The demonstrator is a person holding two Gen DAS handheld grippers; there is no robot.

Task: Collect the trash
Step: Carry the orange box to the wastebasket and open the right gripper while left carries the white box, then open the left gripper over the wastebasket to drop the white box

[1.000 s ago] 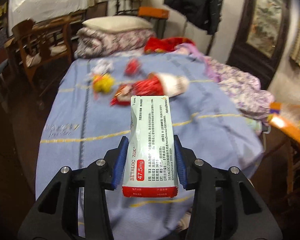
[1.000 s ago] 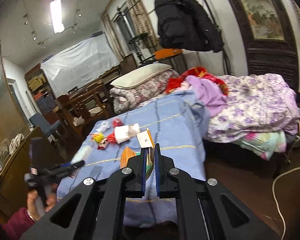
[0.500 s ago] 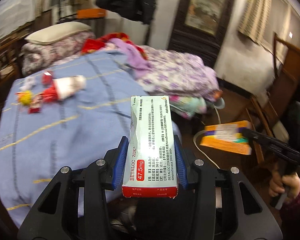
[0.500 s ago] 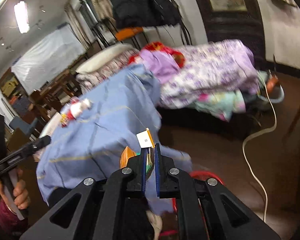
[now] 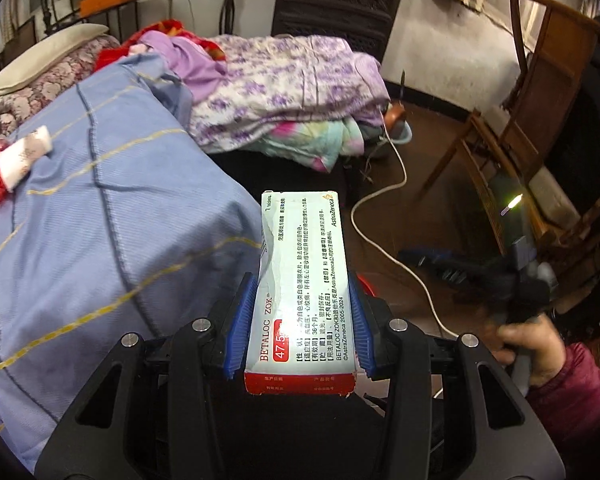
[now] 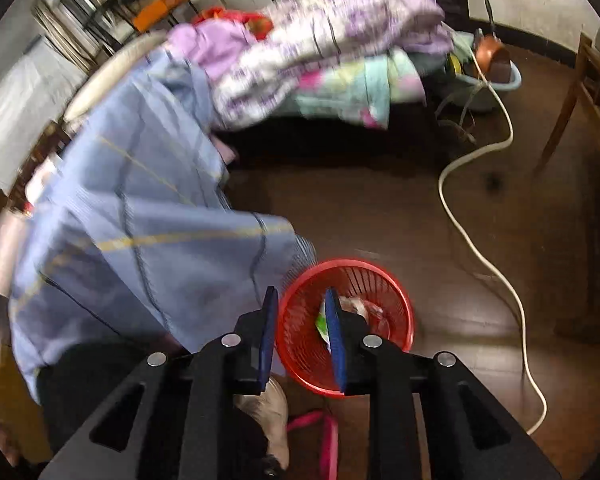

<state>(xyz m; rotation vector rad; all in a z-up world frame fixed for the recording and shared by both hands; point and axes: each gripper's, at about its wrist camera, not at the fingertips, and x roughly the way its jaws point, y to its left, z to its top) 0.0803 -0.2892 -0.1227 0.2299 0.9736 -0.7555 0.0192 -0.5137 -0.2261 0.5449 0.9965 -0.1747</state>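
Note:
My left gripper [image 5: 298,312] is shut on a white and red medicine box [image 5: 304,292], held above the foot of the bed. A sliver of red basket rim [image 5: 367,283] shows behind its right finger. My right gripper [image 6: 300,320] hangs over a red mesh basket [image 6: 380,280] on the floor; its jaws are opening and nothing is between the blue pads. Wrappers [image 6: 360,308] lie inside the basket. In the left wrist view the right gripper [image 5: 432,260] appears blurred, held by a hand [image 5: 532,344]. A white cup and red wrappers [image 5: 20,156] lie on the blue bedspread [image 5: 100,220].
A white cable [image 6: 476,216] snakes across the dark floor. A purple floral quilt [image 5: 284,84] is piled on the bed. A wooden chair [image 5: 540,92] stands at the right. A blue basin with a pot [image 6: 496,68] sits by the bed, and a pink strap [image 6: 324,440] lies below the basket.
Both grippers swung right from the bed and tilted down toward the floor basket. The right gripper's jaws have parted and the orange and white wrappers it held are gone from between them.

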